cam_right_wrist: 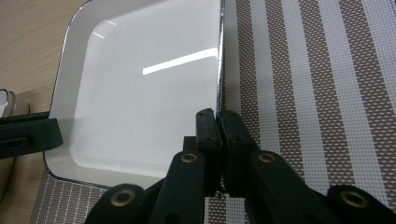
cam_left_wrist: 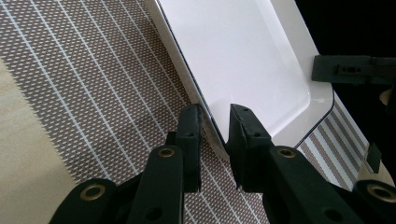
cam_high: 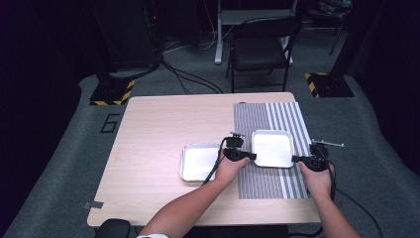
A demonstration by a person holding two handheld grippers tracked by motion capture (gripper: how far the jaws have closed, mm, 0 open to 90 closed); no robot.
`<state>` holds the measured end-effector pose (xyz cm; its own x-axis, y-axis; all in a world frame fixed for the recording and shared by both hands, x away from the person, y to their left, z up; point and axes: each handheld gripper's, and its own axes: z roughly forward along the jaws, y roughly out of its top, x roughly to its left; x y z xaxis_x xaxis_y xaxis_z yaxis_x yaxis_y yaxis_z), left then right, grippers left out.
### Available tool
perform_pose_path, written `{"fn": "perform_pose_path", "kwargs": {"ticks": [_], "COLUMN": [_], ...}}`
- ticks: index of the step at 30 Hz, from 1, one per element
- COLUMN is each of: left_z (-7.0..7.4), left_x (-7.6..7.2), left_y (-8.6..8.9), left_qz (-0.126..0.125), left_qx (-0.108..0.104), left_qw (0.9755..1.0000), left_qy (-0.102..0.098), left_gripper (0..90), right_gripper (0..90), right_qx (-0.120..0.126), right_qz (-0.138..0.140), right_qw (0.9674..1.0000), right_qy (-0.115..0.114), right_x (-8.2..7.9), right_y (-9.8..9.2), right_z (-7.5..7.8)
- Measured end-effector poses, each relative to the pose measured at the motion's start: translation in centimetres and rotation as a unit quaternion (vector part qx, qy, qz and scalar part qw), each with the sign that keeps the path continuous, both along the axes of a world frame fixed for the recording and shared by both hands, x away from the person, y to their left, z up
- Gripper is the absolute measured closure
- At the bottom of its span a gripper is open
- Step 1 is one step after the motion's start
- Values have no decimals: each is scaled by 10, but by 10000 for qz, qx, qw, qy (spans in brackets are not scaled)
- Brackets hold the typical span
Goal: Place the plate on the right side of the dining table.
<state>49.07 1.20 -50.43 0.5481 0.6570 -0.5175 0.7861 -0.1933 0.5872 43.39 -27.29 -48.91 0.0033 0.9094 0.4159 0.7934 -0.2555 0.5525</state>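
Gripping opposite rims of a white square tray [cam_high: 273, 148] on the striped placemat [cam_high: 267, 183], left gripper [cam_high: 251, 156] and right gripper [cam_high: 296, 159] clamp tight; the pinched rim edges sit hidden between their jaws.

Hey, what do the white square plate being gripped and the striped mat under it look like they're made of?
White plate: likely glazed ceramic or enamel, perhaps melamine; glossy, with sharp light reflections and a thin dark rim line. Striped mat: looks like woven vinyl or plastic mesh; matte, with visible brown-and-white weave.
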Motion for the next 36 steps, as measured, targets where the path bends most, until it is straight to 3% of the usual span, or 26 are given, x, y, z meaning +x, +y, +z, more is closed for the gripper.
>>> {"fn": "perform_pose_path", "kwargs": {"ticks": [17, 36], "left_z": [-8, -13], "left_x": [7, 7], "left_y": [-4, -10], "left_qz": [48, 34], "left_qx": [94, -29], "left_qw": [9999, 9999], "left_qy": [114, 162], "left_gripper": [746, 738], "right_gripper": [875, 873], "right_qx": [-62, -138], "right_qz": [-24, -139], "right_qw": [10000, 9998], "right_qy": [12, 67], "right_x": [7, 12], "right_y": [-2, -7], "right_z": [-11, -17]}}
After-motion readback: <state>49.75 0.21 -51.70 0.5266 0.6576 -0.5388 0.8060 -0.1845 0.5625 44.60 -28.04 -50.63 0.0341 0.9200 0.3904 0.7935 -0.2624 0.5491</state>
